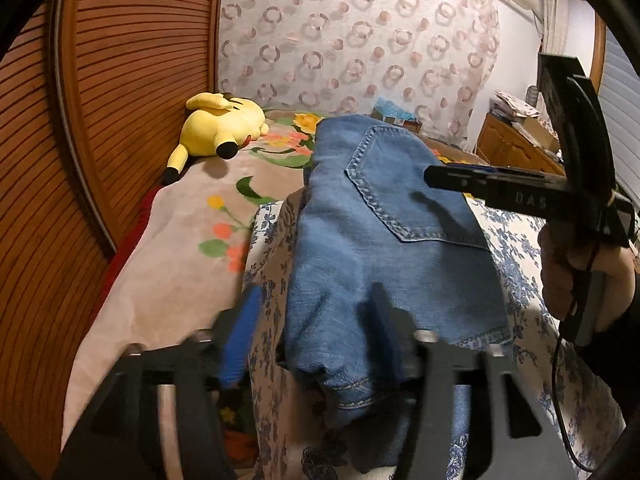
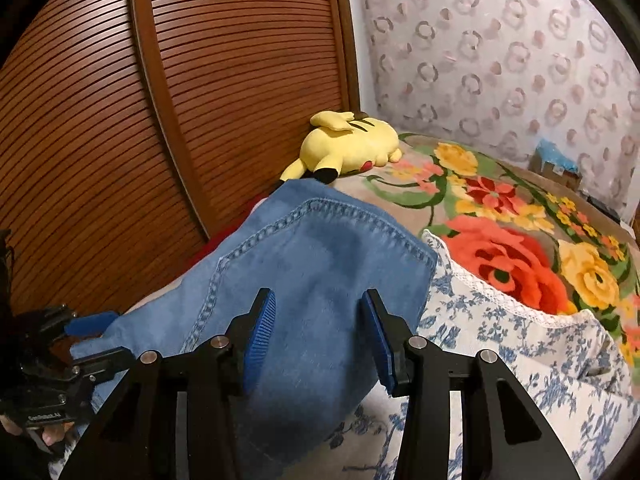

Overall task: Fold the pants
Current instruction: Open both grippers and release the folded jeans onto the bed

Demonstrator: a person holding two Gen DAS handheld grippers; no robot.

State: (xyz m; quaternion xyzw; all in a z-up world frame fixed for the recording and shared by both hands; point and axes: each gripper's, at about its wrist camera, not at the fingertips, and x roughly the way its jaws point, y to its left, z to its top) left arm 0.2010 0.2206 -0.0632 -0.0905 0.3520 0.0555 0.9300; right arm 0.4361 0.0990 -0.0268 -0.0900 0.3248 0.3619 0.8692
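Left of the left gripper (image 1: 316, 344) lies a yellow plush toy (image 1: 222, 128); between its parted jaws sits the near edge of the folded jeans (image 1: 384, 240), unpinched; the right gripper (image 2: 320, 340) hangs above the denim, jaws apart, empty.

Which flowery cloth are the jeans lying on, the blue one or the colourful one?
The jeans lie on the white cloth with small blue flowers, not the blanket with big orange and yellow flowers beyond it.
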